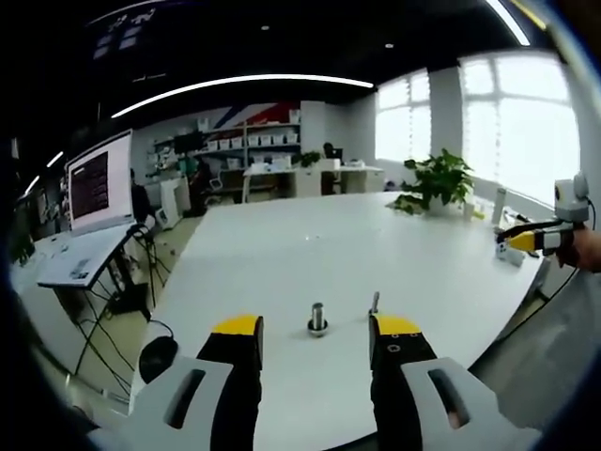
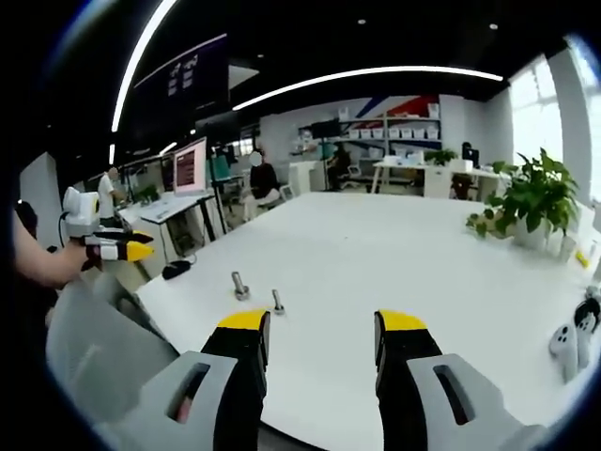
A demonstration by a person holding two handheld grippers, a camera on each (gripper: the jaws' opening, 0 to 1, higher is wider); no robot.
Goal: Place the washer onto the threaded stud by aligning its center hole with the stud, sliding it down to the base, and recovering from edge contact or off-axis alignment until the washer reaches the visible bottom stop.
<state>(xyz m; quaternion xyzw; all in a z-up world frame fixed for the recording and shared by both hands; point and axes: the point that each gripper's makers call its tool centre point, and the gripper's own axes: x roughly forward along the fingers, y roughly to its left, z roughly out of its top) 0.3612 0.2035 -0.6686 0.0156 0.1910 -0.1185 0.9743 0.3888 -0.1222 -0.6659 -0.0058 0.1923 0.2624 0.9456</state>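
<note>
Left tongs (image 1: 316,340) open and empty, low over the white desk (image 1: 310,244). Just ahead between the jaws, the threaded stud (image 1: 317,318) upright on the desk, a washer ring at its base. Close beside it, a small bolt (image 1: 374,303). Right tongs (image 2: 321,336) likewise parted, holding nothing. Potted plant (image 2: 537,195) far off.

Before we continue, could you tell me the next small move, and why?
Probably ease the left gripper toward the stud: it and the right gripper are open and empty, the stud stands ahead between the jaws, and the ring at its base may be the washer; I cannot tell.
</note>
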